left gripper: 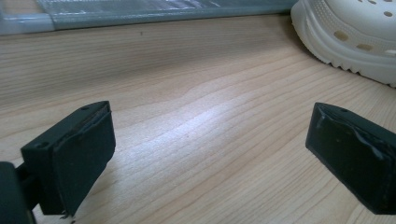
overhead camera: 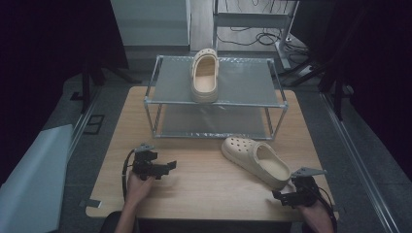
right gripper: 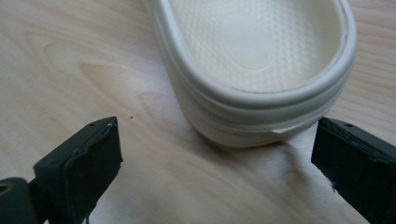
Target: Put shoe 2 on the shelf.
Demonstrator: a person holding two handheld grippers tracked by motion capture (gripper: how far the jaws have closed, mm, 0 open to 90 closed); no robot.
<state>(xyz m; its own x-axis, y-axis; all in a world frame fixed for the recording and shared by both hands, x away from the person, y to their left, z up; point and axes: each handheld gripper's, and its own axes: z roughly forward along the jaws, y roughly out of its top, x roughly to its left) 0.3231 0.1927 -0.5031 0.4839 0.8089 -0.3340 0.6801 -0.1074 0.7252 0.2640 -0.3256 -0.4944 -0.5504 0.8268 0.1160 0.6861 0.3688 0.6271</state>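
1. The right gripper (right gripper: 215, 158) is seen with its jaws set wide apart and nothing held between them; its black pads (right gripper: 81, 175) hover low over the wooden table (right gripper: 60, 70).
2. The heel of a cream clog (right gripper: 254, 60) is found just ahead of the right gripper's jaws, close but not touched. The textured footbed faces up.
3. In the high view, the right gripper (overhead camera: 284, 195) is located at the near right edge of the table (overhead camera: 204, 184), held by the right hand (overhead camera: 318, 213), just beside the heel of the clog (overhead camera: 256, 160).
4. That clog lies upright on the table, toe pointed toward the rack, heel toward the near right corner.
5. The left gripper (left gripper: 210, 154) is likewise noted with jaws wide apart and empty, low over the table. The perforated toe of the clog (left gripper: 355, 32) is seen well ahead of it.
6. In the high view, the left gripper (overhead camera: 167, 167) sits at the near left, well apart from the clog.
7. A second cream clog (overhead camera: 204, 75) is recorded on the top shelf of a metal-framed rack (overhead camera: 243, 104) at the table's far side.
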